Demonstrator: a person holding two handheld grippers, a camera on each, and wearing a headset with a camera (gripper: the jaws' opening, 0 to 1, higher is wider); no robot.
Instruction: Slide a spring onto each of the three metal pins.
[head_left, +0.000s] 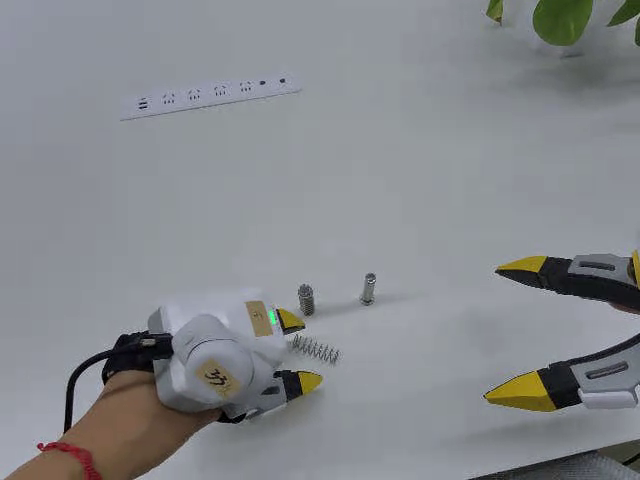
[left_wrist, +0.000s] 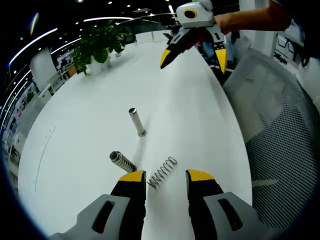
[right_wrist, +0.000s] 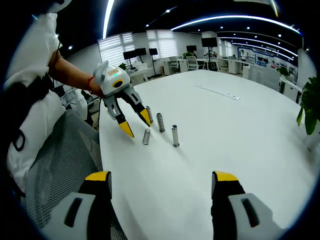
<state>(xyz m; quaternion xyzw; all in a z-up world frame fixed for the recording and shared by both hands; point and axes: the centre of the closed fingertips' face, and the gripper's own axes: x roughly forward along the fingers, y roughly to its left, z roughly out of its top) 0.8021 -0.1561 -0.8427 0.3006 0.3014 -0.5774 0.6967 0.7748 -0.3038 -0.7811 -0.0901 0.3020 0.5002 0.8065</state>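
While coil spring (head_left: 315, 348) lies flat by parted L claw (head_left: 304, 350), sprung pin (head_left: 306, 298), bare pin (head_left: 368, 288) upright, R claw (head_left: 494, 333) spread.

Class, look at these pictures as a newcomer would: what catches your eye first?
The yellow-tipped left tool, open, with a loose spring lying between its jaws. Just beyond stand a spring-covered pin and a bare pin. The right tool hangs open at the right.

Loose spring (head_left: 315, 348) flat (bare pin (head_left: 368, 289) upright nearby)
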